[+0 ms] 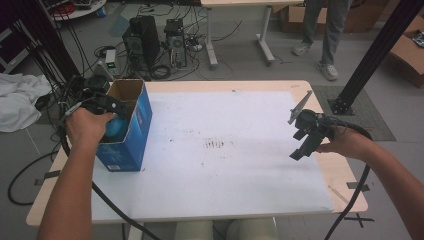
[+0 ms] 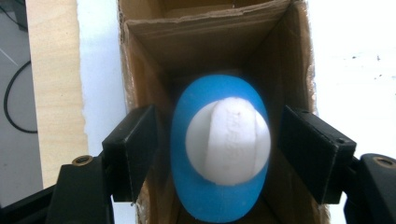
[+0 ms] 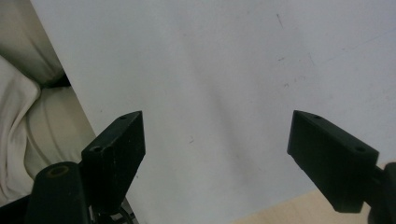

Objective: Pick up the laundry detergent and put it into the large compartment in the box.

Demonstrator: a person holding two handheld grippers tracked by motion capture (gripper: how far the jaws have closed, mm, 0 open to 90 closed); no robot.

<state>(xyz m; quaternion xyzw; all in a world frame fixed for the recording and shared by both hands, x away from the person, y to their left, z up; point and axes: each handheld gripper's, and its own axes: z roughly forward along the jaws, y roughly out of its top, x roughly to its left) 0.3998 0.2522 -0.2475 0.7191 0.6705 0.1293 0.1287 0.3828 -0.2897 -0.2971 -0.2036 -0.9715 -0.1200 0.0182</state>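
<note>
Black pads of the left gripper (image 2: 219, 158) stand apart on either side of a blue-and-white ball (image 2: 219, 149), with a gap at each side, so nothing is gripped. That ball sits inside the open box (image 2: 205, 42), brown card within and blue outside, standing at the table's left edge. Its lower part is cut off by the picture's edge, and the box floor is hidden. From above, the left hand (image 1: 89, 127) covers most of the opening. Over at the right, the right gripper (image 3: 217, 154) hangs wide open and empty above the white sheet (image 1: 225, 150) covering the table (image 1: 345, 180). Beyond lie cables, computer towers (image 1: 142, 42) and a standing person's legs (image 1: 325, 30).
</note>
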